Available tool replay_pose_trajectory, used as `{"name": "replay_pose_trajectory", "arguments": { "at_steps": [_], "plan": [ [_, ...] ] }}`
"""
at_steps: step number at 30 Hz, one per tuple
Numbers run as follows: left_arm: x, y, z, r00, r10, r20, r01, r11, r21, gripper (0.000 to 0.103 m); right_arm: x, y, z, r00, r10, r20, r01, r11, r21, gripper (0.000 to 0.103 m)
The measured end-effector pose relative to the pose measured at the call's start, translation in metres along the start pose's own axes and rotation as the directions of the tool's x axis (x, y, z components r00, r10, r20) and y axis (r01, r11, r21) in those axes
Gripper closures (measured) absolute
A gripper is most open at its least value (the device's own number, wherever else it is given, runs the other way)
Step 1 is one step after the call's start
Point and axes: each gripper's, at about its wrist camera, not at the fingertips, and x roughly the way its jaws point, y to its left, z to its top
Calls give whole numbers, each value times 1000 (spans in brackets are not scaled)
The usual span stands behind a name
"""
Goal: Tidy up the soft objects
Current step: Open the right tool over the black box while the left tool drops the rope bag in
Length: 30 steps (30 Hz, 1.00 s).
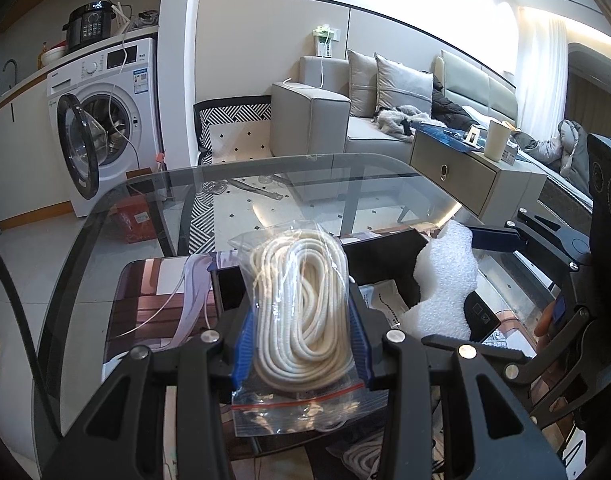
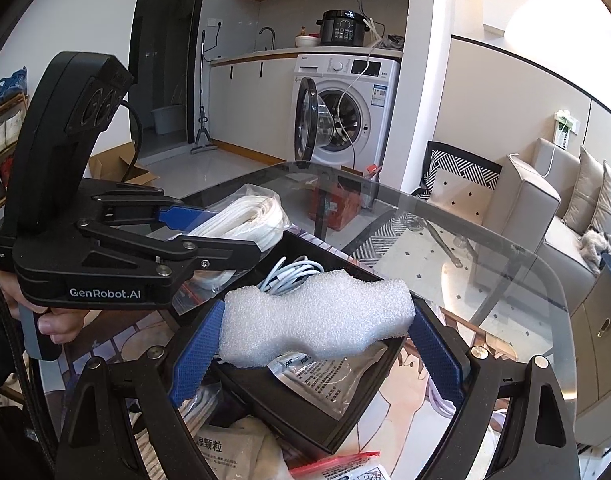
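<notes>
The left gripper [image 1: 301, 344] is pinching a clear zip bag [image 1: 301, 320] between its ribbed blue pads [image 1: 243, 348], the glossy plastic crinkling around a thick coil of white braided rope [image 1: 301, 304]. The bag's red zip strip is hanging at the bottom, below the fingers. The bag is being held above the near left corner of a black open-topped box [image 2: 345, 412], which is sitting on a printed mat [image 1: 153, 300] on the round glass table [image 2: 485, 240], toward its near edge.

The right gripper [image 2: 317, 344] is standing with its fingers spread wide, their textured blue pads [image 2: 197, 348] pressing on the two ends of a white foam piece [image 2: 317, 320]. The foam is grainy and finely bubbled, with a wavy, lumpy outline. It is hovering over the box's middle, above a silvery printed pouch [image 2: 329, 380] lying flat on the box floor. Toward the box's far corner a loosely coiled pale blue cable [image 2: 289, 276] is resting.

A hand [image 2: 57, 324] is gripping the left gripper's handle. Beside the box's near corner, soft white printed packets [image 2: 229, 452] are lying on the table. Beyond the table's far edge a white washing machine [image 2: 353, 112] is standing with its round door open.
</notes>
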Motion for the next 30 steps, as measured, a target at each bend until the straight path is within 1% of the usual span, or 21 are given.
{"name": "replay_pose_trajectory", "arguments": {
  "at_steps": [20,23,26,29,30],
  "plan": [
    [21,-2,-1,999,-19,-34,19,1000,15,64,16,-5,-3,999,-18,-31,18,1000,-14,11],
    [22,-3,-1,999,-20,-42,20,1000,15,63,18,-5,-2,999,-29,-32,29,999,-20,9],
    [22,-4,-2,999,-12,-45,12,1000,20,63,18,-5,-1,999,-41,-26,41,999,-23,5],
    [21,-7,-2,999,-1,-52,3,1000,30,60,14,-7,-3,998,-53,-22,53,998,-20,2],
    [20,-8,-2,999,1,-51,1,999,33,57,12,-8,-4,998,-57,-19,57,998,-18,2]
  ]
}}
